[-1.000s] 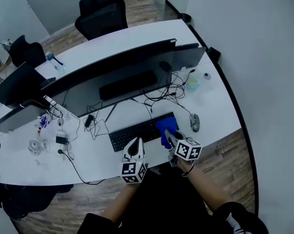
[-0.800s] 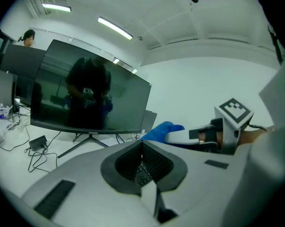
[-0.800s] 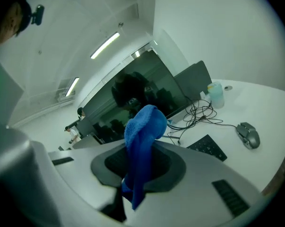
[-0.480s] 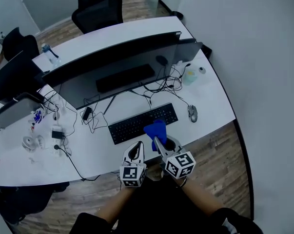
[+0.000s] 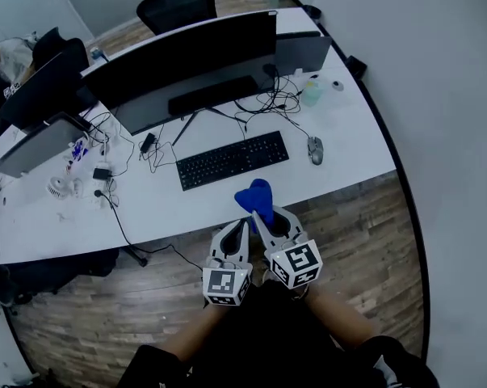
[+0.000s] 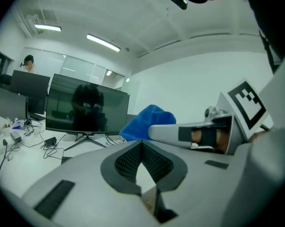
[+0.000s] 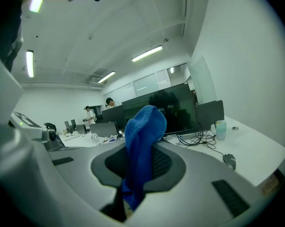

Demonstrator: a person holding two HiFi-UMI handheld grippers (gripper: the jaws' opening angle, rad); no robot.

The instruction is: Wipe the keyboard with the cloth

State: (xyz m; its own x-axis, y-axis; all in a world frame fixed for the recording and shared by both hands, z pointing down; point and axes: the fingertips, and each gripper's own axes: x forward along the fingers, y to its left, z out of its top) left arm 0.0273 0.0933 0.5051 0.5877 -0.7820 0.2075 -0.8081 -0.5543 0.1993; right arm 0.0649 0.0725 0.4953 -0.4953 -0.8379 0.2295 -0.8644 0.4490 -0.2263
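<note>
The black keyboard (image 5: 233, 159) lies on the white desk (image 5: 352, 148) in front of the monitors. My right gripper (image 5: 258, 214) is shut on the blue cloth (image 5: 255, 196), which bunches up above its jaws at the desk's front edge, well short of the keyboard. The right gripper view shows the cloth (image 7: 143, 126) pinched between the pads and hanging down through the right gripper (image 7: 143, 148). Close beside it on the left, my left gripper (image 5: 240, 225) is shut with nothing in it. Its pads meet at the tips in the left gripper view (image 6: 142, 143), where the cloth (image 6: 147, 119) shows just beyond.
A grey mouse (image 5: 314, 149) sits right of the keyboard. Wide monitors (image 5: 186, 63), a tangle of cables (image 5: 158, 156) and a small bottle (image 5: 311, 93) stand behind it. An office chair (image 5: 178, 2) is beyond the desk. Wooden floor lies below the grippers.
Both grippers have drawn back from the keyboard toward the person. The cloth has come off the keyboard's right end, carried in the right gripper to the desk's front edge.
</note>
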